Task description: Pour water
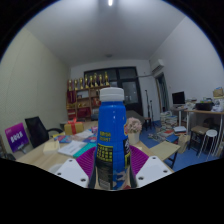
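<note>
Item: blue bottle, white cap, yellow-green label. Location: centre of frame, lower half, between the pink pads. Tongs: clenched on the bottle, both fingers against its sides. Orientation: upright, long axis vertical, cap toward top of frame. Surroundings: cluttered table at lower left; open room at right; shelves by the far wall, centre left.

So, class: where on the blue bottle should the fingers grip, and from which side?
Grip the bottle on its straight labelled body, below the white cap, coming in level from the side. It stands upright, and the fingers are already at either side of its lower body.
</note>
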`<state>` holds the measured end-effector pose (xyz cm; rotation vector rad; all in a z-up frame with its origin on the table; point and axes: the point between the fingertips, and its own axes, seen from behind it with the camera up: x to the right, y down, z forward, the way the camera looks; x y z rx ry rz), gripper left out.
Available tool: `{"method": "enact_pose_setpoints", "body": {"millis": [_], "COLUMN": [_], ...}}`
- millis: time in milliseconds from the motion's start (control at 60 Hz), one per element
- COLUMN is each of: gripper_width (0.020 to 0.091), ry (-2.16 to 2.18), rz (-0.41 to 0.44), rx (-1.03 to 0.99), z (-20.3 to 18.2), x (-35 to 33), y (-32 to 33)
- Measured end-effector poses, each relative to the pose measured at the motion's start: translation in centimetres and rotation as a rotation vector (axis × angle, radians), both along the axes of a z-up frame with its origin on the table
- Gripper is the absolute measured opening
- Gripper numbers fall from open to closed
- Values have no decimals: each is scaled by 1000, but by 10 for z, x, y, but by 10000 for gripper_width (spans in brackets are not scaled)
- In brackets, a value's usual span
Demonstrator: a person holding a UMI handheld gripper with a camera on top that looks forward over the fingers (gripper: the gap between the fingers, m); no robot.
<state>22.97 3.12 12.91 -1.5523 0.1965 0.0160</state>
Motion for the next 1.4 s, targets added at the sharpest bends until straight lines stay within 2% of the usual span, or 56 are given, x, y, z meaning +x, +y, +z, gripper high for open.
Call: {"method": "enact_pose_setpoints", "body": {"millis": [67,83,167,283,517,650,667,733,767,800,967,1250,1400], "gripper_width": [472,471,472,473,480,650,705,822,851,848,840,842,830], "ry": [-55,-63,-71,-122,-168,-154,-155,-156,-153,-150,-162,-166,-146], "rz": [-10,-13,10,30,34,31,29,33,42,44,30,-37,20], "rx": [-42,-33,-63,-121,-156,-167,-180,-229,-235,-242,-231,-121,-102], "z": [-14,-33,-35,-59,-66,-69,-72,-78,-79,-83,-65,-9,-2], "x": [8,1,3,2,-2,0,1,3,2,0,0,-29,-77], "y": [2,-2,13,12,10,9,7,-3,-8,-9,-78,-274,-339]}}
